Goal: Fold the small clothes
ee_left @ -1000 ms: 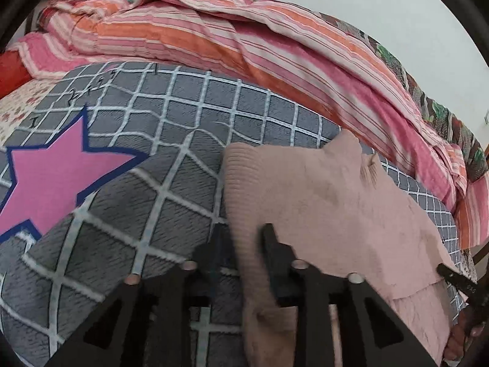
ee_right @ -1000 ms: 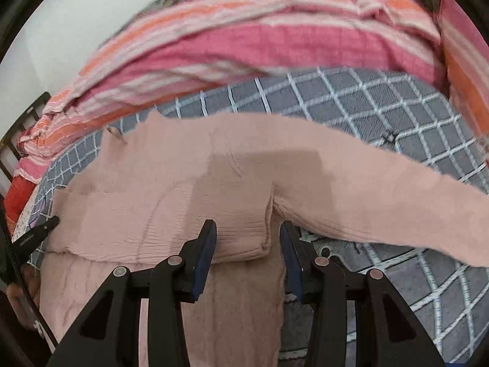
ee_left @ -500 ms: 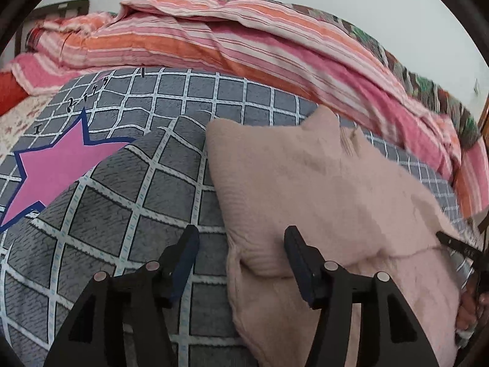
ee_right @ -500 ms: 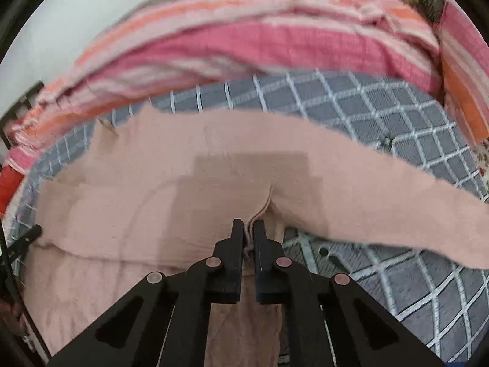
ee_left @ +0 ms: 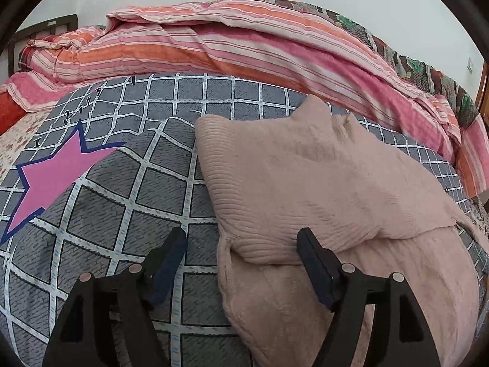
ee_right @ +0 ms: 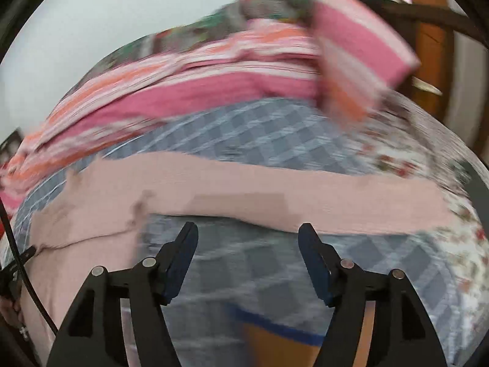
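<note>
A pale pink knit sweater lies on the grey checked bedspread, one part folded over the body. My left gripper is open and empty, its jaws either side of the sweater's near left folded edge, just above the cloth. In the blurred right wrist view the sweater's long sleeve stretches to the right across the bed. My right gripper is open and empty, over the bedspread just in front of the sleeve.
A rolled pink and orange striped quilt lies along the far side of the bed against the wall. A pink star print marks the bedspread at left. Wooden furniture stands at the right.
My left gripper opened, let go of the sweater's edge and drew back. My right gripper shut on the fold half a second ago, then opened and swung right toward the sleeve.
</note>
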The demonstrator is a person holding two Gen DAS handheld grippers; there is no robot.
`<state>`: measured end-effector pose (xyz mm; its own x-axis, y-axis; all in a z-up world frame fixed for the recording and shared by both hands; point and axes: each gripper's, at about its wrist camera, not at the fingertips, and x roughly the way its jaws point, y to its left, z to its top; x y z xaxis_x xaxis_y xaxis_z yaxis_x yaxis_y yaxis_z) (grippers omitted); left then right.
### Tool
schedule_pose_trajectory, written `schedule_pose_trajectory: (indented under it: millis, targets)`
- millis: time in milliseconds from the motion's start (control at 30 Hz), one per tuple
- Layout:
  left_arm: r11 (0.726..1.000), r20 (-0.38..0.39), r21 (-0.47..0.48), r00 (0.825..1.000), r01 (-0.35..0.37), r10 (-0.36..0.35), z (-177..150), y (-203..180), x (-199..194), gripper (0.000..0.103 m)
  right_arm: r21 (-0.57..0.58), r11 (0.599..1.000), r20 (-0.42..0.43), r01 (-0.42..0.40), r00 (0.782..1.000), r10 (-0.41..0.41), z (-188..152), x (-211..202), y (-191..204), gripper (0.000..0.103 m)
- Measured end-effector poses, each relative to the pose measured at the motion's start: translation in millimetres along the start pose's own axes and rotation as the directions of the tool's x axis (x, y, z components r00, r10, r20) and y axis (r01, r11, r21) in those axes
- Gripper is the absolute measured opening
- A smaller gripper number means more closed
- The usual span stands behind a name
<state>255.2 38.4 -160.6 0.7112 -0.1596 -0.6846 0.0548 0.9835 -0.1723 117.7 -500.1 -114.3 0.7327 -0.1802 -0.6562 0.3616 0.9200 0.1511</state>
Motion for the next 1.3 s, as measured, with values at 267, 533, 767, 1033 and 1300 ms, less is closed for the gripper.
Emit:
schedule_pose_trajectory:
  millis: [267, 533, 767, 1033, 1300]
  targets:
    - [1.0, -0.002, 0.001, 1.0, -0.001, 0.001, 0.6, 2.1, 0.8, 0.075, 0.176, 0.984, -0.037, -0.003, 0.999, 0.009, -18.5, 13.6, -80.4, 0.067]
    - [1.0, -0.003, -0.012, 1.0, 0.019, -0.019, 1.9, 4.6, 2.7, 0.077, 0.247, 0.969, 0.001, 0.016, 1.0, -0.017, -2.0, 32.5, -95.3, 0.067]
    - [0.998, -0.002, -0.038, 0.999, 0.054, -0.054, 3.5, 8.5, 5.1, 0.078, 0.277, 0.96, 0.001, 0.042, 0.999, -0.044, 14.8, 43.8, -111.1, 0.051]
    - [0.994, 0.012, -0.067, 0.996, 0.089, -0.088, 2.1, 12.9, 2.6, 0.079, 0.2, 0.972, 0.034, 0.124, 0.991, -0.133, 35.4, 29.0, -93.6, 0.008]
    - [0.975, 0.056, -0.169, 0.989, 0.147, -0.139, -3.2, 33.4, -14.6, 0.079, 0.033, 0.994, 0.179, 0.104, 0.978, -0.108, 70.6, -28.8, 5.5, 0.007]
